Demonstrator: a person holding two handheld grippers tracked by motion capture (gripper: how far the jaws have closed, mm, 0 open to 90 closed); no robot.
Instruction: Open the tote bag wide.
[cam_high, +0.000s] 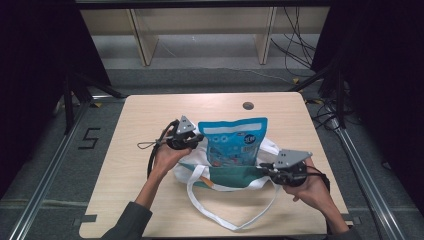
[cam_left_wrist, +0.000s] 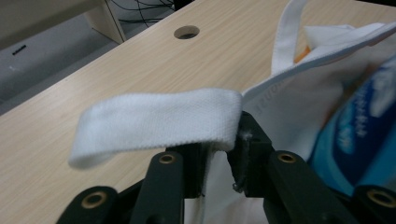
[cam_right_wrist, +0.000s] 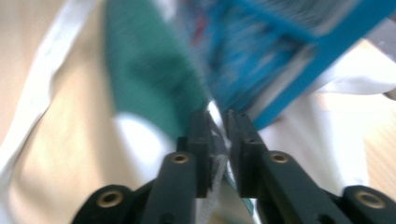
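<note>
From the high view, a white and green tote bag lies on the wooden table, its mouth pulled wide between two hands. A blue snack pouch stands in the opening, its lower part inside the bag and its top rising above the rim. The left gripper grips the bag's rim on the left side of the pouch; the right gripper grips the rim on the right. One long white strap loops out over the table toward the person.

In the left gripper view, the jaws are clamped on the white cloth of the bag's edge, just where a short white handle folds over to the left. The blue pouch sits inside the bag at the right, close against the cloth wall.

In the right gripper view, which is blurred, the jaws pinch a thin fold of the bag's rim. The green panel lies to the left of the jaws and the blue pouch rises just behind them.
</note>
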